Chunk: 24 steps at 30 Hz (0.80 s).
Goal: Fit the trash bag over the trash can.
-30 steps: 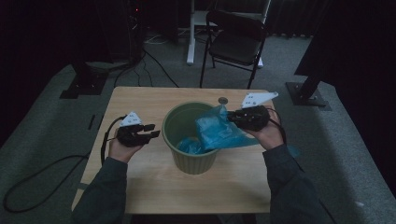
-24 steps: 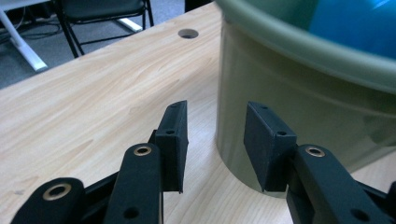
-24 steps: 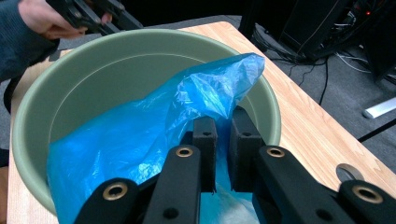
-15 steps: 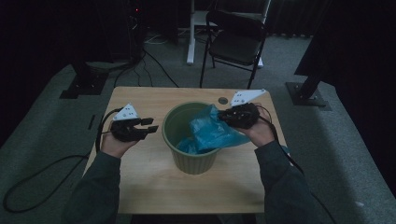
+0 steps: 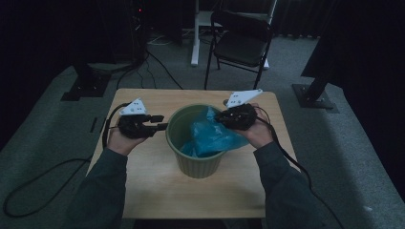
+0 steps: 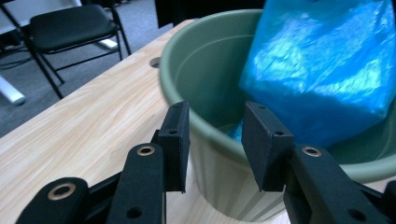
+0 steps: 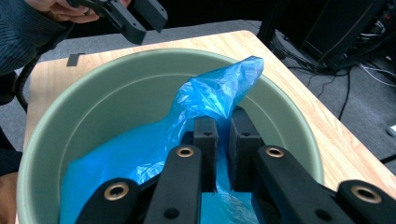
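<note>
While our right claw is pinching a fold of the blue plastic bag between its nearly closed jaws, we are holding that bag over the right side of the green bin, so that most of the film is hanging down inside the bin below and in front of this claw. In the right gripper view a crumpled peak of the bag is rising just beyond the jaw tips, and the rest is lying against the bin's inner wall and floor beneath them.

Our left claw is hovering at the near left rim of the bin, with its jaws standing apart and nothing between them except the rim seen behind the gap; they have just been narrowing a little, yet they are gripping nothing. From this claw the bag is sitting ahead and to the right, well inside the bin, apart from the pads.

The bin is standing upright on the wooden bench between our two claws. Beyond the bench, past the claws, a black folding chair is standing on the grey floor.
</note>
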Available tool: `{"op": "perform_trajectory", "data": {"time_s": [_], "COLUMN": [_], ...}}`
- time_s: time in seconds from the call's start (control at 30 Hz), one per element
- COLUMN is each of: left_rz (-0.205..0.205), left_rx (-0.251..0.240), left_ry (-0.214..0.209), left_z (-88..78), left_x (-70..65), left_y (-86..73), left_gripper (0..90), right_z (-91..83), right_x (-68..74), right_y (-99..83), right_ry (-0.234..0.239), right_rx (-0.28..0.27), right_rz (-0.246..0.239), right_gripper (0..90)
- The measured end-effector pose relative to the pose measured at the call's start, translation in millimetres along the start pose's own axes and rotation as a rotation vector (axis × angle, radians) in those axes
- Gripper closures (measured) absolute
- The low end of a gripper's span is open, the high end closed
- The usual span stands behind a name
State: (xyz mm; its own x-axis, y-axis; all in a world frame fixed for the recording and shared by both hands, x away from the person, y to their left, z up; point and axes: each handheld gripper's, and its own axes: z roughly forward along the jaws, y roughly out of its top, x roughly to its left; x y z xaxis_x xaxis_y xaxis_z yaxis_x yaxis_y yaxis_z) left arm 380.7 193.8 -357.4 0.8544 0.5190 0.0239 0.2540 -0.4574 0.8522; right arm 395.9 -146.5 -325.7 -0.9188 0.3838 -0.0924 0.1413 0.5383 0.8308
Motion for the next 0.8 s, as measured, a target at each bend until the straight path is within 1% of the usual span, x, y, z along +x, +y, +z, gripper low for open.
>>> {"op": "perform_trajectory", "data": {"time_s": [0.1,0.23,0.43,0.57,0.6,0.63,0.7,0.73,0.8], "left_rz": [0.019,0.049,0.078,0.108,0.108,0.114,0.121,0.121,0.125], "left_rx": [0.013,0.053,0.061,0.072,0.072,0.073,0.077,0.075,0.077], "left_ry": [-0.024,-0.059,-0.078,-0.080,-0.080,-0.082,-0.095,-0.097,-0.101], "left_z": [6.8,20.4,35.9,43.7,43.7,46.3,49.3,50.3,52.8], "left_x": [-2.9,-5.9,-11.8,-17.7,-17.7,-19.6,-20.3,-20.7,-21.2], "left_y": [6.7,21.5,37.2,47.5,47.5,51.2,54.7,55.5,57.3], "left_gripper": [62.0,59.6,58.2,58.1,58.0,58.0,57.1,56.6,57.3], "right_z": [4.7,8.8,12.3,13.2,13.2,13.3,13.4,13.6,14.2], "right_x": [1.9,4.0,6.3,7.2,7.2,7.9,10.2,10.5,11.3], "right_y": [2.5,5.3,7.1,7.9,7.9,8.4,10.3,11.0,11.4], "right_ry": [0.009,0.023,0.039,0.052,0.052,0.055,0.062,0.063,0.065], "right_rx": [0.001,0.001,-0.003,-0.013,-0.013,-0.015,-0.016,-0.016,-0.012], "right_rz": [-0.009,-0.016,-0.023,-0.024,-0.024,-0.026,-0.032,-0.041,-0.041], "right_gripper": [84.3,84.3,84.4,84.6,84.6,84.6,84.5,84.6,84.5]}}
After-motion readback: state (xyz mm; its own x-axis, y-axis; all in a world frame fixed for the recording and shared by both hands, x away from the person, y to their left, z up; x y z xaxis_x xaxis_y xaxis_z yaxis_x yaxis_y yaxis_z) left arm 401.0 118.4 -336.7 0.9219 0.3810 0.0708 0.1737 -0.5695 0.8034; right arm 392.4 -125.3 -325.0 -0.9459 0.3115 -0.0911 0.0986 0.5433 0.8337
